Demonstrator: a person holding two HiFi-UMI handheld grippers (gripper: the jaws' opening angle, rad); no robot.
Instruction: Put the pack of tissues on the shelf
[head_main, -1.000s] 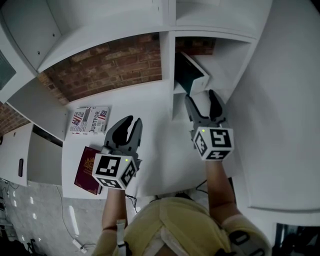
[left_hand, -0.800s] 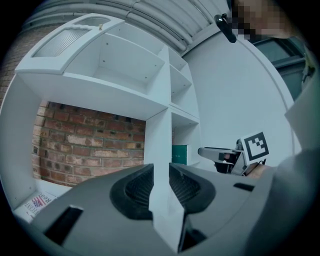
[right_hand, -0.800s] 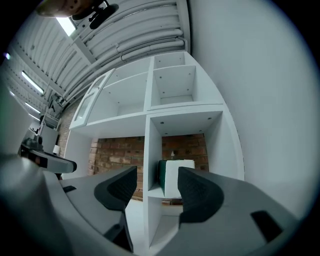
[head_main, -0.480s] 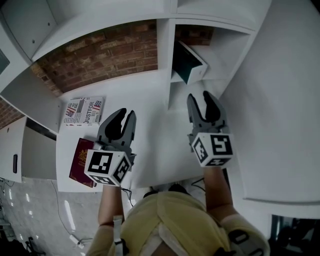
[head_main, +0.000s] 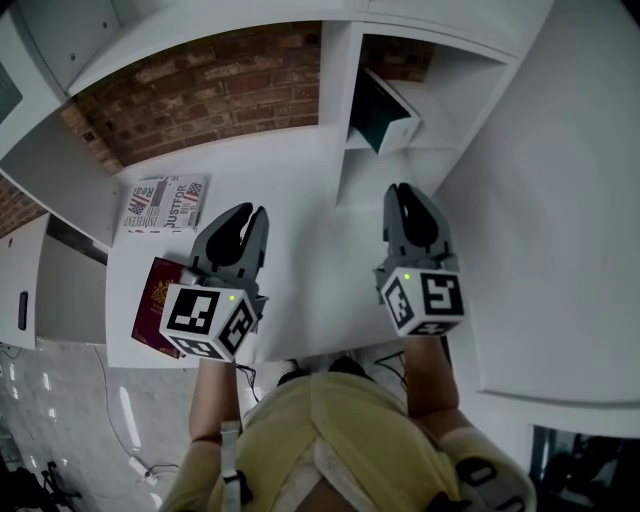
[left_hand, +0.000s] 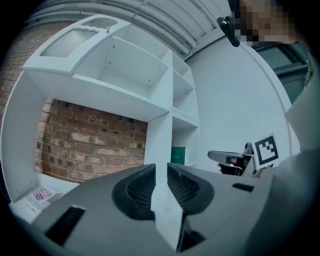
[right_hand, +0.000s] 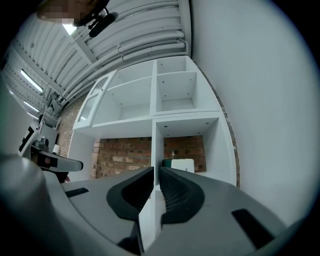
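Head view: your left gripper (head_main: 252, 213) pressed together, empty, idle over desk (head_main: 320, 265). Right gripper (head_main: 403, 192) jaws just been closing, nothing between (job looks done). Pack of tissues (head_main: 386, 118) sits in shelf compartment, 12 o'clock from right gripper. Passport (head_main: 152, 308) and newspaper (head_main: 165, 203) at 9 o'clock, out of way.
Gripper views: both pairs near-touching; shelf divider (left_hand: 158, 145) dead ahead.

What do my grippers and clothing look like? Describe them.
Both the left gripper and right gripper have dark grey curved jaws with ribbed inner pads. Each carries a white cube printed with black square markers and a green light. The right's empty jaws have just been closing. The person wears a yellowish top.
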